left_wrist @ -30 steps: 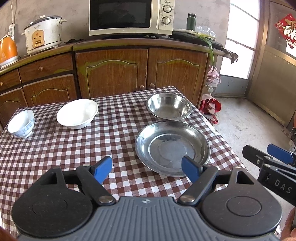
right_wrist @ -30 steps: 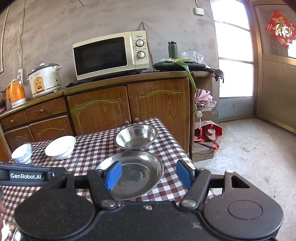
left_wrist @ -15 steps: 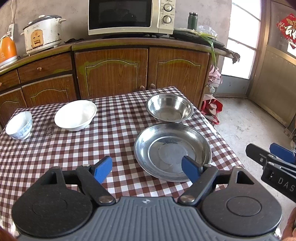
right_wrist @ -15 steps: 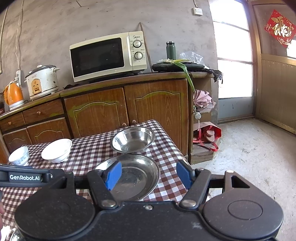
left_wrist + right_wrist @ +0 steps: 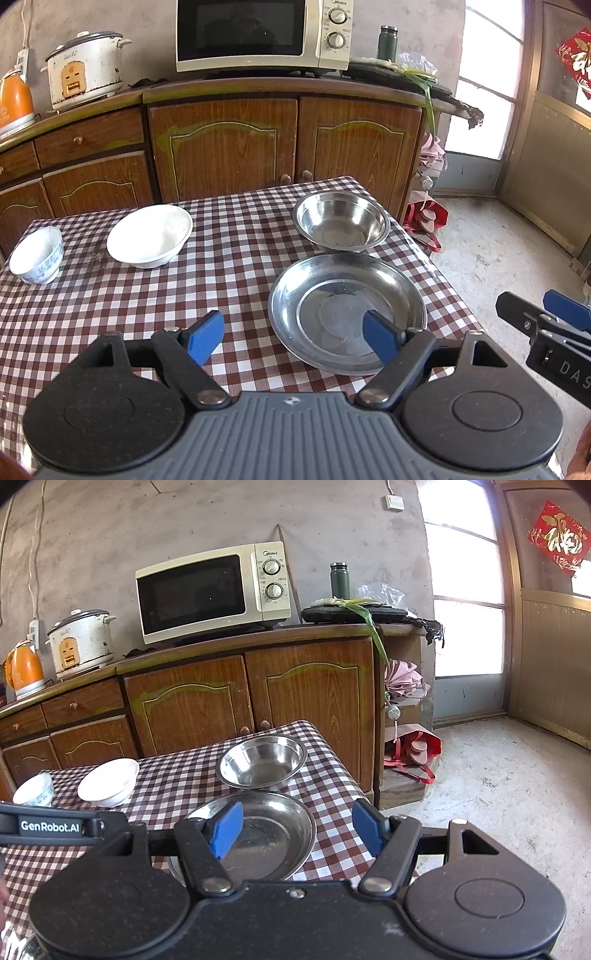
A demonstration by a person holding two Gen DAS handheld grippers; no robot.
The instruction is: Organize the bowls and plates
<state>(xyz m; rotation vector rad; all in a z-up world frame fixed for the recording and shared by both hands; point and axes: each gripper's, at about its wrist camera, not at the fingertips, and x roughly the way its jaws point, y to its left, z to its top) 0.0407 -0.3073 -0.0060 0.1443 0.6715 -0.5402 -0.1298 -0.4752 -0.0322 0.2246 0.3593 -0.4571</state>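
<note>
Clearly both claws gape empty: the left gripper (image 5: 293, 338) and right gripper (image 5: 297, 829) hover above the steel plate (image 5: 347, 314). Just behind the plate sits the steel bowl (image 5: 341, 221); well left, the white bowl (image 5: 149, 236) and patterned cup (image 5: 37, 254). Only the right view shows the wall switch (image 5: 394, 502).

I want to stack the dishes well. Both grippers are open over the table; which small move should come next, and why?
Probably bring the right gripper forward to the rim of the steel bowl. Both grippers are empty, and this bowl stands just behind the steel plate, so it could be set into the plate. The left gripper hovers further from it.
</note>
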